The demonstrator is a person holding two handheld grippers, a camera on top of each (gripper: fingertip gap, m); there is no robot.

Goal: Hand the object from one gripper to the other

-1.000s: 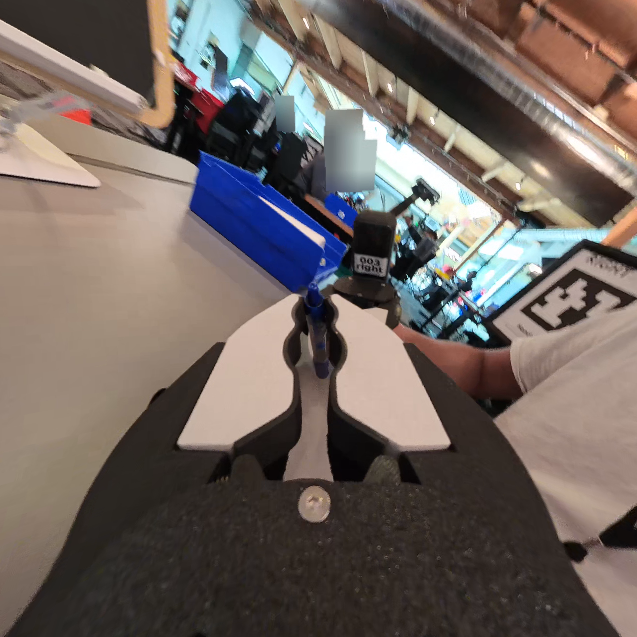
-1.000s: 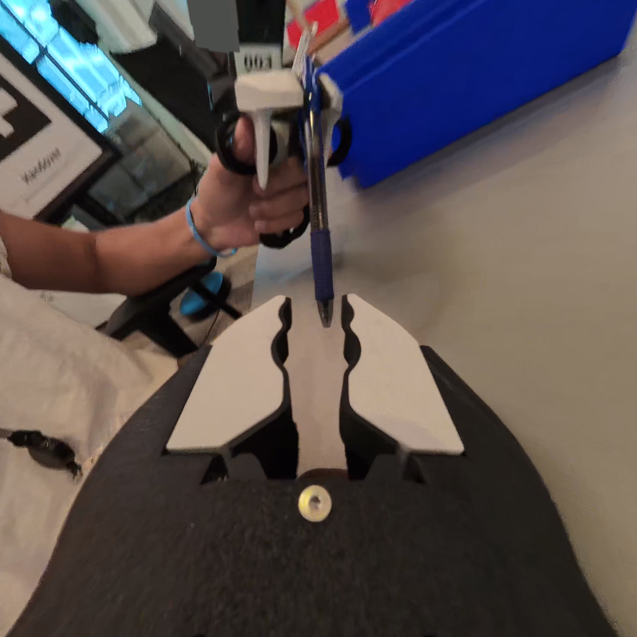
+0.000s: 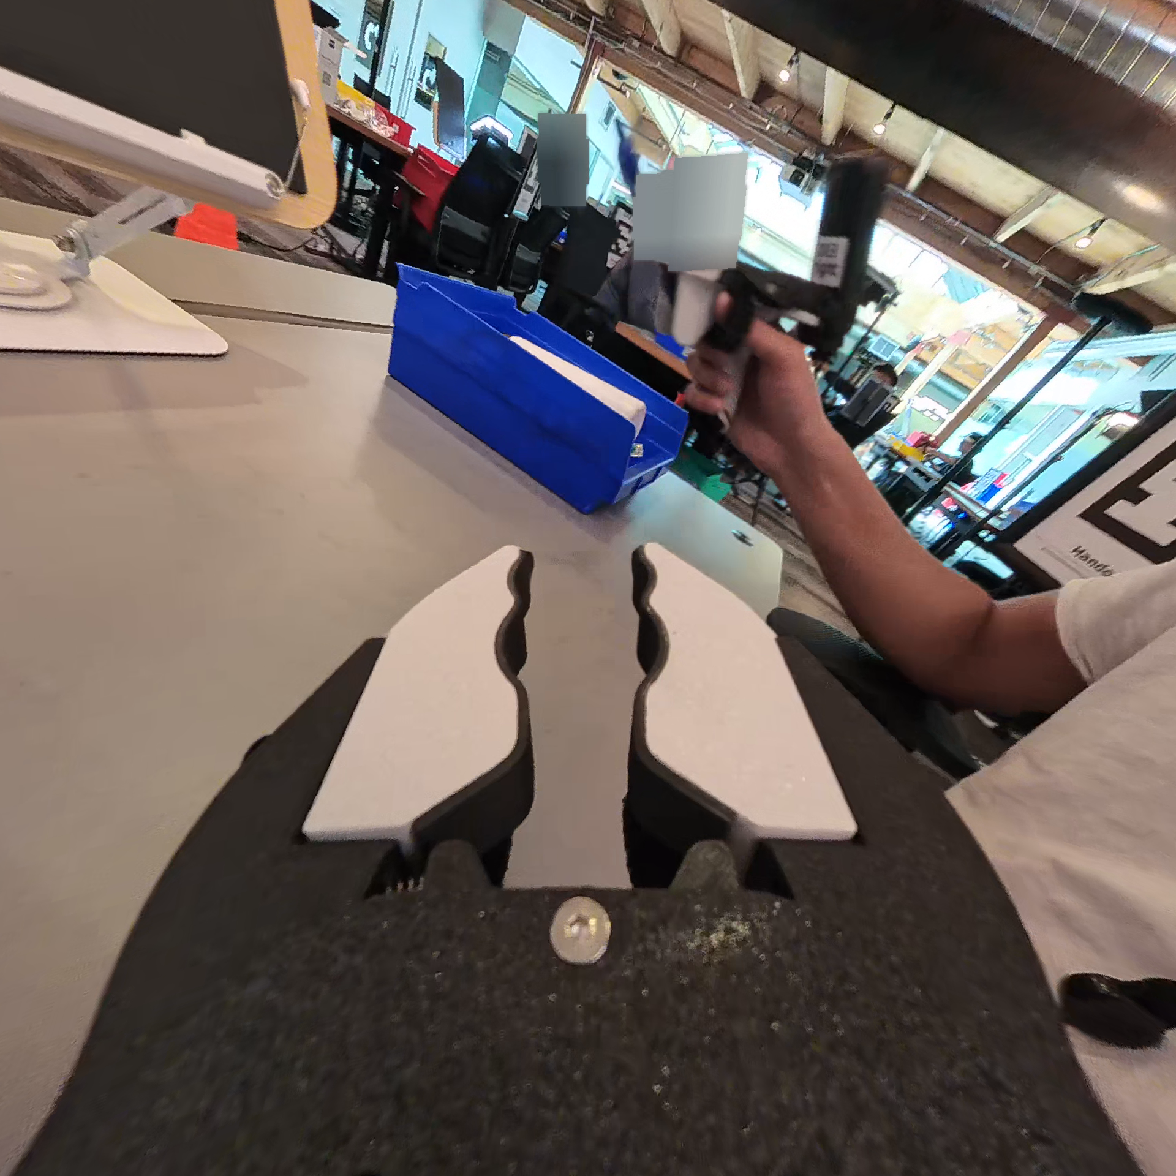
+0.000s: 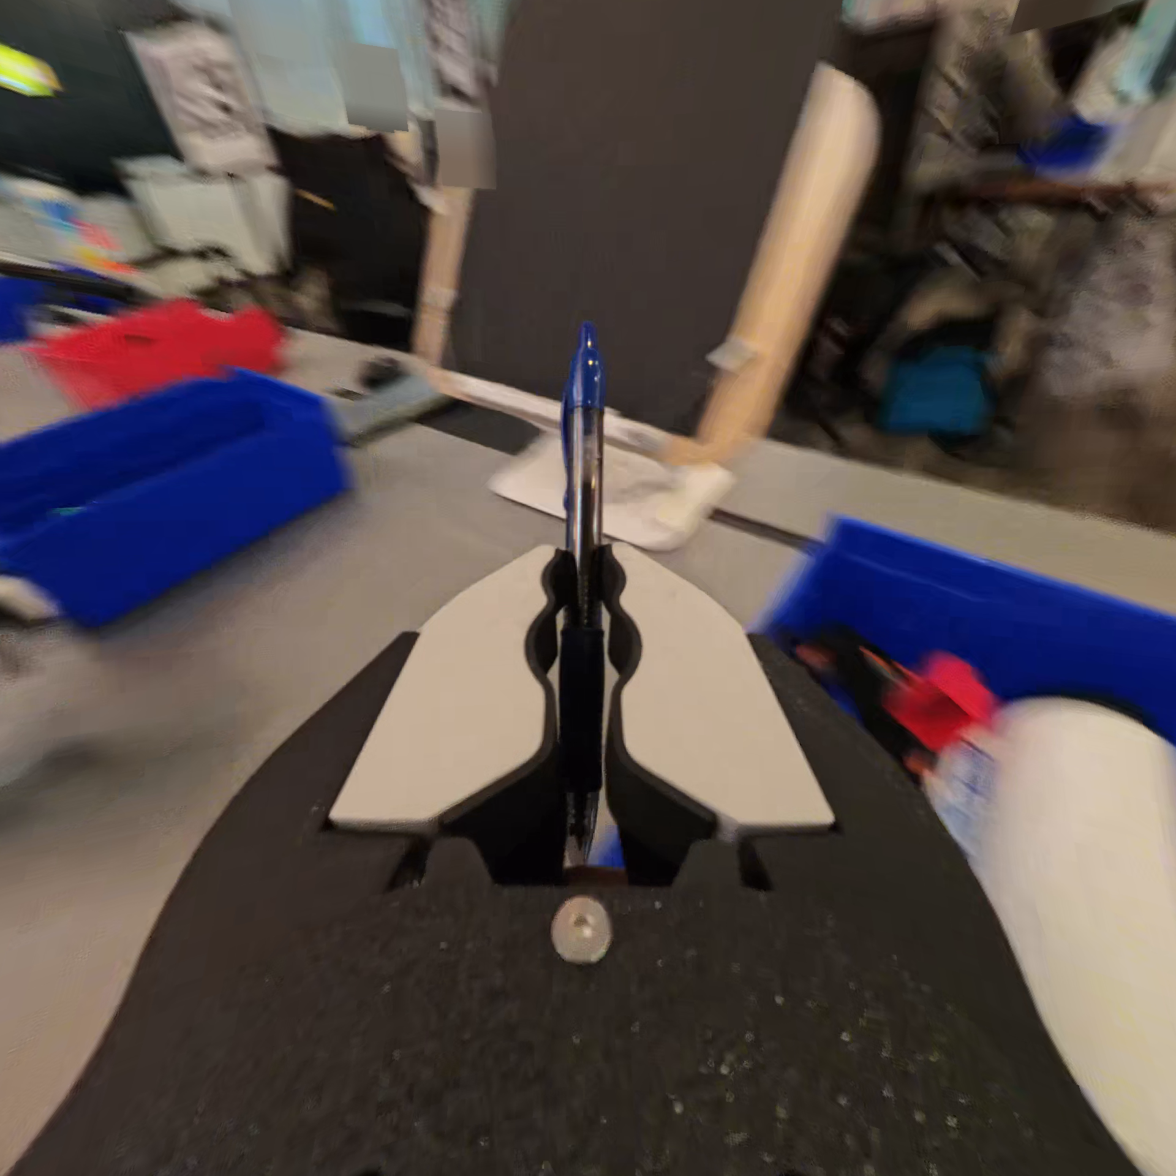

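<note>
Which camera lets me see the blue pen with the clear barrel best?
The right wrist view: the blue pen with the clear barrel stands sharp and central, clamped in the right gripper. The left wrist view shows only a blurred blue tip above the distant right gripper.

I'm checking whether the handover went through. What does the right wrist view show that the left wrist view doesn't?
Only the right wrist view shows the blue pen, clamped upright between the shut fingers of the right hand-held gripper, plus a second blue bin at right. Only the left wrist view shows the left hand-held gripper, open and empty, and the person's hand raising the other tool. Both share the grey table and a blue bin.
</note>
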